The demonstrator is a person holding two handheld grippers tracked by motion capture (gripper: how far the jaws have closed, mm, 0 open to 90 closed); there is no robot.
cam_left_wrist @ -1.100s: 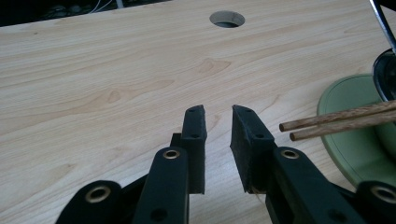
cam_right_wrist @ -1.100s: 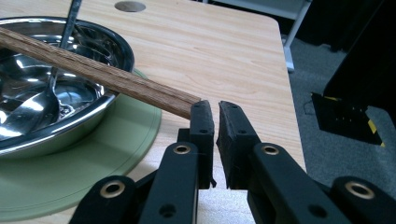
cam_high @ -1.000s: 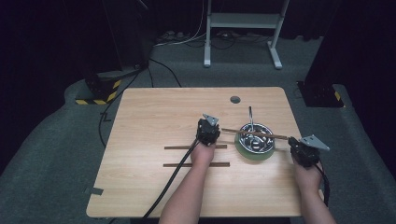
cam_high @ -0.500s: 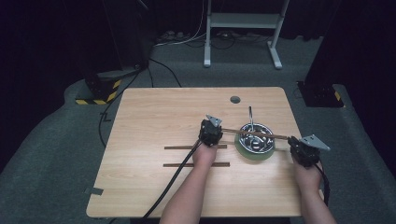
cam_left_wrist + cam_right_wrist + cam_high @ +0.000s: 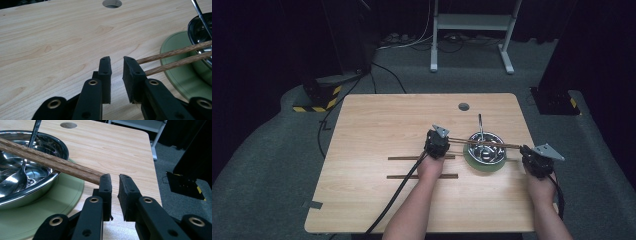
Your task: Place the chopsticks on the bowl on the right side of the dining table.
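Although no step looks finished for certain, we judge the work about half done: one pair of chopsticks [image 5: 484, 143] lies across the bowl [image 5: 486, 148], while two more sticks [image 5: 422, 167] lie flat on the counter [image 5: 377, 125] to the left.

We read the job as setting chopsticks on the bowl. The bowl, steel and shiny, stands on a green mat [image 5: 472, 161] right of the counter's middle, with a spoon [image 5: 481, 131] in it, handle pointing far.

The resting pair spans the bowl's rim from left to right, its ends reaching out past both sides. Our left gripper [image 5: 438, 142] sits at the pair's left ends; in the left gripper view its jaws are spread with a gap, and the sticks [image 5: 175, 58] pass just behind the right jaw, not between them. Our right gripper [image 5: 532, 159] sits at the right ends; its jaws too stand apart, with the stick tips [image 5: 50, 162] meeting the left jaw from outside.

Neither gripper pinches anything, so the pair seems released. What is left, we think, is the two sticks on the counter.
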